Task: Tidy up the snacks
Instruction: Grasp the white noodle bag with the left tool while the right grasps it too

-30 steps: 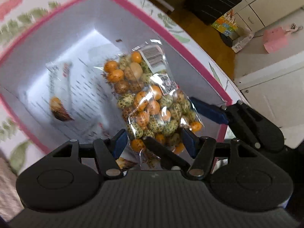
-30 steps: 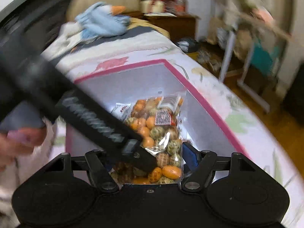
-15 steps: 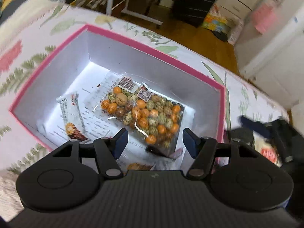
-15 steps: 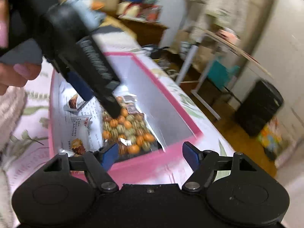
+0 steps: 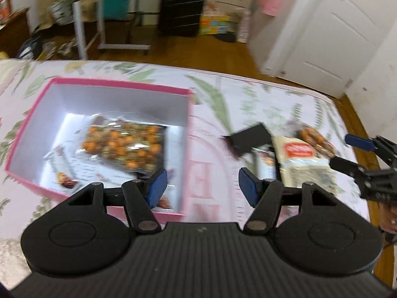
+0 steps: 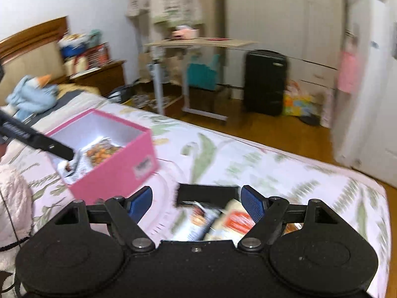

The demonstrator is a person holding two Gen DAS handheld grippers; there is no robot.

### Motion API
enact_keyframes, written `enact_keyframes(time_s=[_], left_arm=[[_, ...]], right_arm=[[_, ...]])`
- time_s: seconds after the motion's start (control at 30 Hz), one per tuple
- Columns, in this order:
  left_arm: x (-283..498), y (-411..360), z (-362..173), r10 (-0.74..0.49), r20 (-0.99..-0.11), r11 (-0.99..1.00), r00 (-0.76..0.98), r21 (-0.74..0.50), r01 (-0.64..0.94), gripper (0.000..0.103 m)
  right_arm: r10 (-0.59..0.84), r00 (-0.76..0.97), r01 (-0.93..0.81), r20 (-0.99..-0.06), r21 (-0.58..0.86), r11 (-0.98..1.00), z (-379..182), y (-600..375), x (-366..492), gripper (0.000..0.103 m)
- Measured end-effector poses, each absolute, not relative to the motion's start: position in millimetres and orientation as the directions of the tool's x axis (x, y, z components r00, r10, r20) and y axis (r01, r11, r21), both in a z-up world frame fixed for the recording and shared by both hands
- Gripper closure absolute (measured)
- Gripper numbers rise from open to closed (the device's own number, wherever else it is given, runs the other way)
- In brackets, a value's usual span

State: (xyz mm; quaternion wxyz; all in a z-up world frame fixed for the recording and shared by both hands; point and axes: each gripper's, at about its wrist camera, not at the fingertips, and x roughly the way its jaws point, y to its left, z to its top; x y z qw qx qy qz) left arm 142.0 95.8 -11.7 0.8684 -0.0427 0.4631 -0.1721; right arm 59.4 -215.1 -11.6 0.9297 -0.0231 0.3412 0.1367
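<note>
L gripper [image 5: 202, 185]: jaws apart, nothing btwn them. Just ahead and left of the jaws sits the pink box [image 5: 189, 124], open top, w/ the nut bag [image 5: 124, 149] lying flat inside on other packets. Ahead and right of the jaws, on the bedspread [image 5: 223, 94], lies the snack pile [image 5: 300, 156], a black packet [image 5: 250, 137] on its near-left edge.

R gripper [image 6: 196, 202]: jaws have just been opening, now wide apart, nothing clamped. The pile [image 6: 223, 221] shows right btwn and below the jaws, blurred; can't tell if the pads touch it, looks like not yet. Black packet [image 6: 206, 193] just ahead of the jaws. Box [image 6: 111, 171] well off to the left of them.

Step, as I read it: nut bag is stowed, both grippers are clear of the box, R is lined up for the next snack.

Next move prob calls for: R lowers onto one packet of the pile, jaws straddling its edge, closes, then carries it left over the box rim. Packets overlap and are slick, so pick the top one, grip near a seam. L should keep out of R's path to the box.
</note>
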Motion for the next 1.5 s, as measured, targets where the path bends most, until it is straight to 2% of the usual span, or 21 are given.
enact_keyframes(time_s=[0.27,0.57,0.77,0.87,0.97,1.03,1.2,1.3,1.37,1.5], left_arm=[[128,32,-30,-0.417,-0.785,0.892,0.458,-0.256,0.372,0.040],[139,-22,-74,-0.463,-0.793,0.865,0.396,-0.307,0.396,0.040],[153,-57,-109,-0.525,-0.765,0.834,0.373,-0.374,0.406,0.042],[161,-75,-126,-0.539,-0.757,0.830,0.370,-0.402,0.387,0.042],[167,-93,-137,-0.528,-0.771,0.832,0.357,-0.385,0.398,0.041],[170,-102,-143,-0.518,-0.787,0.832,0.335,-0.372,0.413,0.040],[173,-110,-145,-0.513,-0.783,0.837,0.352,-0.363,0.410,0.039],[178,-115,-147,-0.558,-0.781,0.806,0.281,-0.429,0.407,0.041],[179,-116,-148,-0.599,-0.766,0.777,0.234,-0.486,0.399,0.043],[170,-116,-138,-0.606,-0.760,0.770,0.236,-0.484,0.416,0.044]], right_arm=[[0.178,0.731,-0.134,-0.659,0.118,0.984,-43,-260,44,0.021],[0.146,0.685,-0.041,-0.714,0.163,0.986,-75,-304,31,0.021],[0.175,0.627,0.046,-0.759,0.260,0.964,-115,-334,45,0.020],[0.230,0.610,0.100,-0.758,0.361,0.927,-133,-348,60,0.020],[0.291,0.596,0.158,-0.748,0.465,0.871,-144,-358,75,0.019],[0.332,0.585,0.182,-0.740,0.518,0.836,-150,-360,85,0.014],[0.322,0.555,0.173,-0.767,0.485,0.857,-154,-347,103,0.010],[0.285,0.539,0.179,-0.793,0.438,0.881,-153,-337,108,0.016],[0.273,0.535,0.185,-0.800,0.426,0.886,-149,-332,107,0.027],[0.265,0.517,0.227,-0.814,0.429,0.874,-143,-328,103,0.029]])
